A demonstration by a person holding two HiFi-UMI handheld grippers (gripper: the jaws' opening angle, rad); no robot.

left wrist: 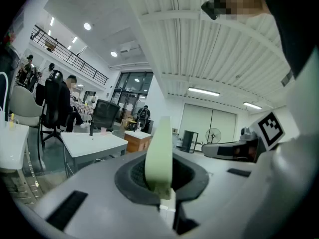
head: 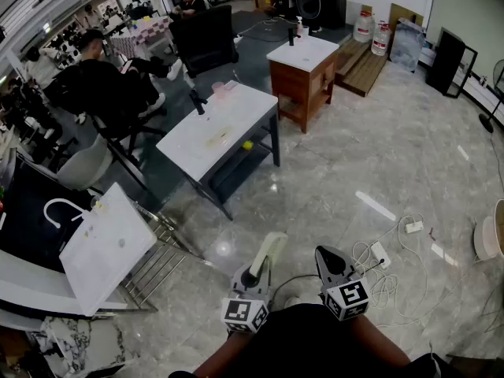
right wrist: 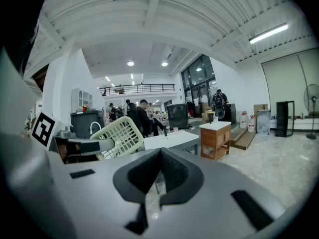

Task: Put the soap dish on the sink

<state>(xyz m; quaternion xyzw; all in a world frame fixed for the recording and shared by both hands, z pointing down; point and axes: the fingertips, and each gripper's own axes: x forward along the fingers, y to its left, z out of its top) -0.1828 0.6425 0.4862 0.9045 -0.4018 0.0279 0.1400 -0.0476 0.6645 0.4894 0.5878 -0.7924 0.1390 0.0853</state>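
Carrying is the step in hand, and setting down is still to do. Head view: the soap dish [head: 270,252] is clamped in the left gripper [head: 255,272] above the floor. The sink [head: 94,266] stands well apart to the left, and the right gripper [head: 331,260] hangs just beside the left one.

Left gripper view: the jaws pinch the soap dish [left wrist: 158,158] edge-on and upright.

Right gripper view: the jaws are together with nothing between them, and the soap dish [right wrist: 117,136] shows to the left.
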